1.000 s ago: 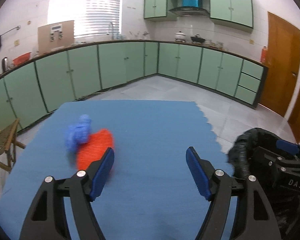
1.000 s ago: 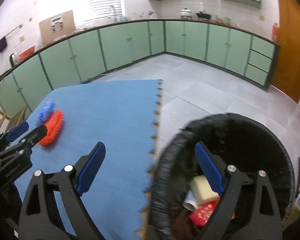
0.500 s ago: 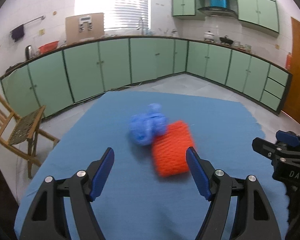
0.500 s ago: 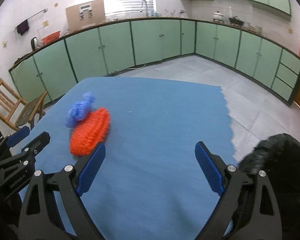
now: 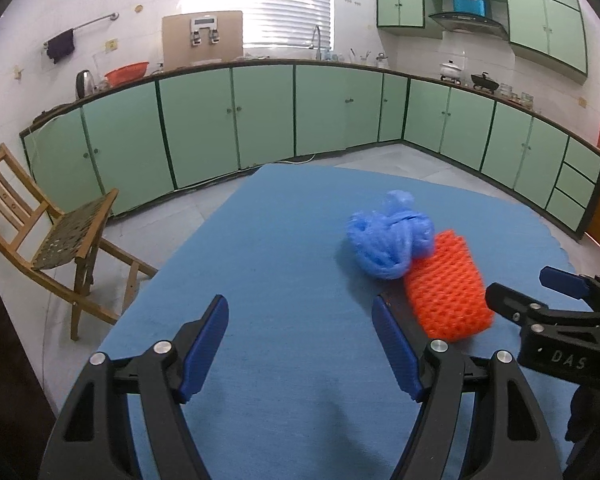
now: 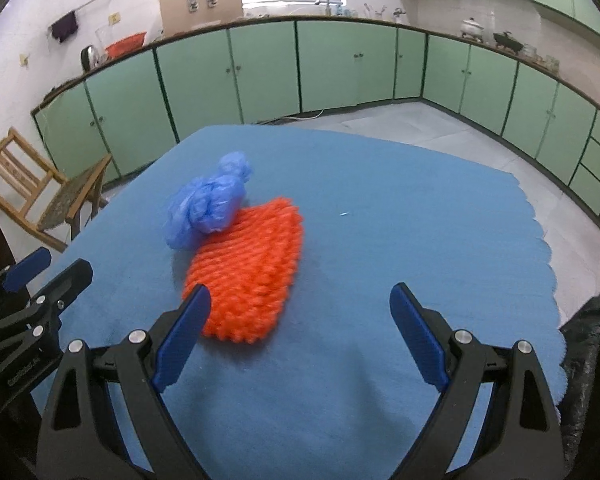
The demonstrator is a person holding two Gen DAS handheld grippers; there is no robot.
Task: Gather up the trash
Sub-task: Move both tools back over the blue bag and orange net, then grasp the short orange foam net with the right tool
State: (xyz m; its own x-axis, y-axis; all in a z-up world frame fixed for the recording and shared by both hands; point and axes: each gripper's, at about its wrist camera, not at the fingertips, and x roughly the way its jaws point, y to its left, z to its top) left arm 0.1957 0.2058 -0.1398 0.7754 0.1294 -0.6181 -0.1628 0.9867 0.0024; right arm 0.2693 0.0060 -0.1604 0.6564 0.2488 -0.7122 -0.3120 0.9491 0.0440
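Left wrist view first: the left gripper (image 5: pixel 300 344) hangs low over the blue mat (image 5: pixel 284 264), fingers spread wide with nothing between them. Just past its right finger lies the orange foam net (image 5: pixel 446 292), and the crumpled blue plastic bag (image 5: pixel 390 240) sits touching the net's far end. From the right wrist, the right gripper (image 6: pixel 298 338) is likewise wide open and empty, its left finger just beside the net's near edge. A black bin (image 6: pixel 592 344) stands at the mat's right edge. Beyond, a wooden chair (image 5: pixel 40 232) and green cabinets (image 5: pixel 260 116).
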